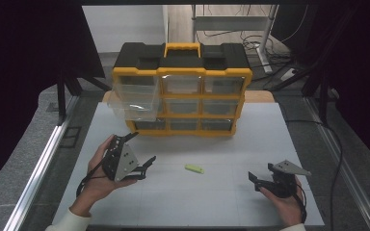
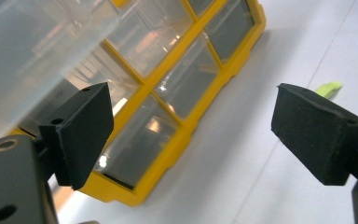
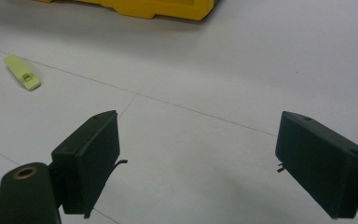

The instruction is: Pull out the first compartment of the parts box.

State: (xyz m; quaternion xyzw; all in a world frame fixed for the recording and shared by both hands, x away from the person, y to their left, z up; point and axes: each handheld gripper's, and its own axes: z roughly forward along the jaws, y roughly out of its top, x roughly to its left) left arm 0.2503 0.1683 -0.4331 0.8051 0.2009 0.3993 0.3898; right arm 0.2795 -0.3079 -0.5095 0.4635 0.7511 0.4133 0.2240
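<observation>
From the high view, a yellow-and-black organiser [image 1: 180,91] with clear drawers stands at the far side of the white table [image 1: 212,202]. Its upper-left drawer [image 1: 132,98] is pulled well out and hangs over the table. A small pale-green clip [image 1: 193,168] lies flat on the table, in front of the organiser and between the two hands. The left gripper [image 1: 142,147] sits just in front of the organiser's lower-left corner, jaws spread with nothing between them; the clip lies off to its right, clear of the jaws. The right gripper [image 1: 261,174] rests near the table's front-right area, also spread and empty — the clip is well apart from it, to its left.

In the left gripper view, the left gripper [image 2: 191,135] has its two black pads wide apart over bare table. The organiser [image 2: 186,126] runs diagonally behind the left-hand pad, with the pulled-out drawer [image 2: 32,51] looming at the top left. A sliver of the green clip [image 2: 330,87] peeks out just above the right-hand pad, farther off on the table.

In the right gripper view, the right gripper [image 3: 196,154] is spread wide, holding nothing, with white table between the pads. The clip [image 3: 22,72] lies at the upper left, beyond and outside the left-hand pad — not between the jaws. The organiser's yellow base [image 3: 140,8] edges the top of the view.
</observation>
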